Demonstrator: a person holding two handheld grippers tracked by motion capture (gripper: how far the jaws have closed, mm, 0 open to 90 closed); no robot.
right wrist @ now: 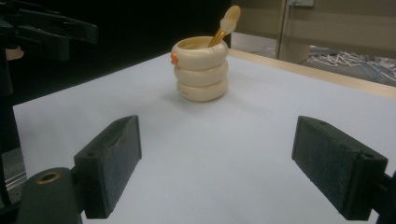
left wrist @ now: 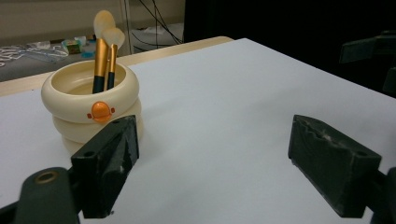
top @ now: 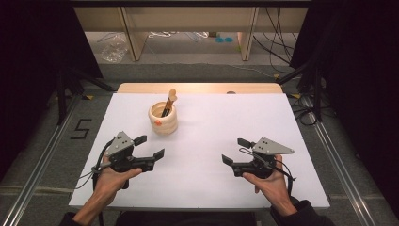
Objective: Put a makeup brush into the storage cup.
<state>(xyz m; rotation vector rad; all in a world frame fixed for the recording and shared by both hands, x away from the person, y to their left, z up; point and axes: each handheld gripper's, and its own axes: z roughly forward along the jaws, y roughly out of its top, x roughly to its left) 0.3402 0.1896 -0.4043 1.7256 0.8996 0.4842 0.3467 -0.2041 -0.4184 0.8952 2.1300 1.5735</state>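
Both forearms come in from the bottom of the high view. The left hand (top: 110,176) holds the left gripper (top: 149,146), and its jaws stand wide apart with nothing between them. The right hand (top: 270,181) holds the right gripper (top: 234,150), also spread wide and empty.

Even overhead light brightens the white table (top: 211,155); surroundings stay dark, frames slightly soft, shadows faint.

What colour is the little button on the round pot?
Orange; the button on the cream pot shows best in the left gripper view.
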